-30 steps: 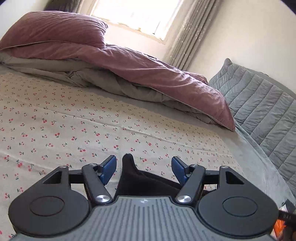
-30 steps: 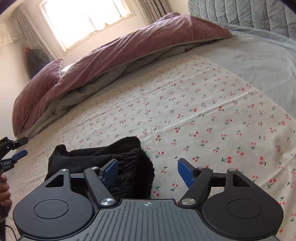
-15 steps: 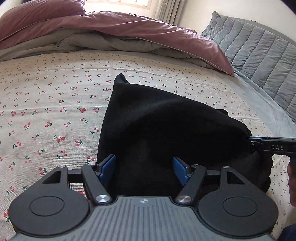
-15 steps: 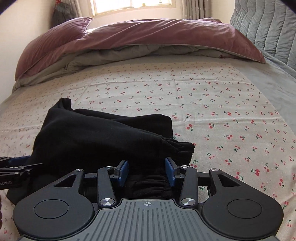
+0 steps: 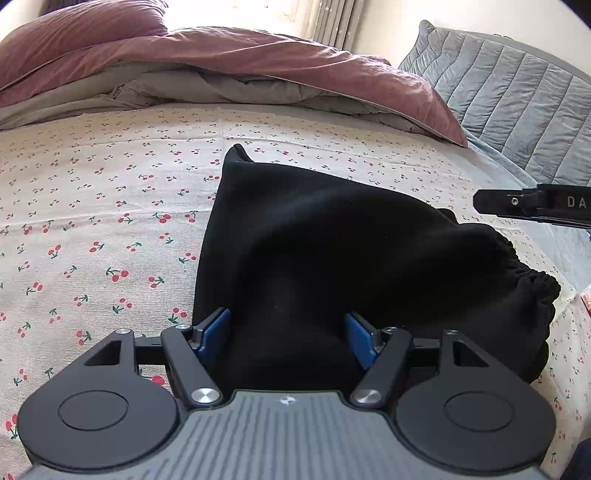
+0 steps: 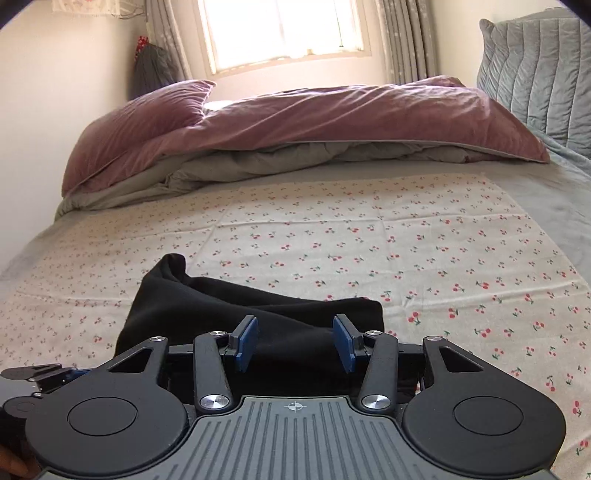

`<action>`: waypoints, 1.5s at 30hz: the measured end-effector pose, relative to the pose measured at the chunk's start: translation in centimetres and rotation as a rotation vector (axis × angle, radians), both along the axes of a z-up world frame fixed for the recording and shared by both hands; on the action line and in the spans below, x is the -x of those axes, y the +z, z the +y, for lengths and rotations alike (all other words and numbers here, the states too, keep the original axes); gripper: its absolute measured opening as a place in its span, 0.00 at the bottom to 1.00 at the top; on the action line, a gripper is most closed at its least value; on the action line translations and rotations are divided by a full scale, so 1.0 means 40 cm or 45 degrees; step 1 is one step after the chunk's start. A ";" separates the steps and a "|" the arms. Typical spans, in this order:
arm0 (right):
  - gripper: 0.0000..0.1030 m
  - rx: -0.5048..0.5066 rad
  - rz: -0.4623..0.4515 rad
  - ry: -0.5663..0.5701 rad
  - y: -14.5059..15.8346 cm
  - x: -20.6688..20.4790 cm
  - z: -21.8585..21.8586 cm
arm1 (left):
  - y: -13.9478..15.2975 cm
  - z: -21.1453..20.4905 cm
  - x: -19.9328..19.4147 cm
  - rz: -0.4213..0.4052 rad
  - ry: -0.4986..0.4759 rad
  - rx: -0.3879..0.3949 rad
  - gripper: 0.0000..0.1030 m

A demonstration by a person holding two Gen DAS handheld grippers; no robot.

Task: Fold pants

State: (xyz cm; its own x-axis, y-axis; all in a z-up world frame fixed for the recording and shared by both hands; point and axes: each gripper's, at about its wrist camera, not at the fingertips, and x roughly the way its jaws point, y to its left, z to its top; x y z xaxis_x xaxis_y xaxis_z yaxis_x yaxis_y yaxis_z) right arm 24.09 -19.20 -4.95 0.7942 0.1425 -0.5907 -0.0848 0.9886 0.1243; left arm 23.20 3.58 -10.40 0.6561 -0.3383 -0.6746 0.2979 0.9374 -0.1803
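Black pants (image 5: 362, 258): 1 pair, bunched in a loose heap on the cherry-print sheet (image 5: 92, 221) of the bed, gathered elastic waistband (image 5: 532, 288) to the right in the left wrist view.

Left gripper (image 5: 288, 332): jaws wide apart, over the pants; the pads do not press the cloth.

Right gripper (image 6: 294, 341): jaws partly apart and opening, black cloth beneath and between them, not clamped.

Background: mauve duvet (image 6: 332, 114), mauve pillow (image 6: 147, 125), grey quilted headboard (image 5: 517, 103), window (image 6: 280, 29).

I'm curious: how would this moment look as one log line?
pants: bunched on bed | left gripper: open over pants | right gripper: opening, nothing gripped
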 end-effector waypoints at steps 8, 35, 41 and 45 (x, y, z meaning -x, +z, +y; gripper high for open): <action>0.39 0.097 0.298 -0.024 -0.141 -0.152 0.094 | 0.000 0.012 -0.001 0.006 -0.027 0.005 0.61; 0.88 -0.229 0.331 -0.300 -0.116 0.029 -0.191 | -0.019 0.069 -0.127 0.204 0.042 0.276 0.83; 0.90 -0.641 0.419 -0.269 -0.172 0.060 -0.267 | -0.027 0.089 -0.153 0.275 0.042 0.428 0.86; 0.95 -0.739 0.391 -0.272 -0.193 0.064 -0.278 | -0.033 0.078 -0.162 0.279 0.001 0.435 0.90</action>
State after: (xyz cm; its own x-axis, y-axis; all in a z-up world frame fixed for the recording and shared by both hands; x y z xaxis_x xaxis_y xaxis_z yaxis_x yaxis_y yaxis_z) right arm 21.54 -30.34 -12.69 0.6488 0.3624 -0.6692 0.2285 0.7460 0.6255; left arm 29.69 6.69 -11.74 0.5095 -0.5669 -0.6473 0.2172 0.8127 -0.5407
